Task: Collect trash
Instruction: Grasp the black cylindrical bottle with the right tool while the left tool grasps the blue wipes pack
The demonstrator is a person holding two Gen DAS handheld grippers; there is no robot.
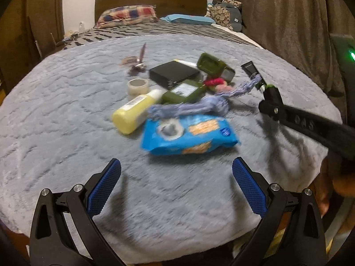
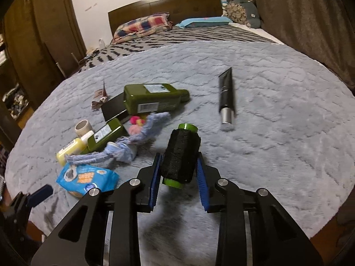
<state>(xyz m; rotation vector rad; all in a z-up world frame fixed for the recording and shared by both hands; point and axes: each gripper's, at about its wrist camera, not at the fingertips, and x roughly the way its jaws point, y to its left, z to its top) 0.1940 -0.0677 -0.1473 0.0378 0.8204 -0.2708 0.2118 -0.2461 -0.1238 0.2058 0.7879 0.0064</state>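
My right gripper (image 2: 178, 166) is shut on a spool of black thread with green ends (image 2: 180, 155), held above the grey blanket. The spool also shows at the right gripper's tip in the left wrist view (image 1: 269, 89). My left gripper (image 1: 176, 166) is open and empty, just short of a blue snack packet (image 1: 188, 134), which also shows in the right wrist view (image 2: 86, 177). Behind the packet lie a yellow bottle (image 1: 135, 110), a blue rope toy (image 1: 188, 108), two green bottles (image 1: 184, 90) (image 2: 155, 97), a tape roll (image 1: 138, 85), a black box (image 1: 173, 73) and a black tube (image 2: 226, 95).
All items lie on a grey fleece blanket (image 1: 66, 133) over a bed. Crumpled wrappers (image 1: 135, 63) lie at the far left of the pile. Pillows (image 1: 126, 14) and a wooden headboard are at the back. A brown curtain (image 2: 299, 11) hangs on the right, a wardrobe on the left.
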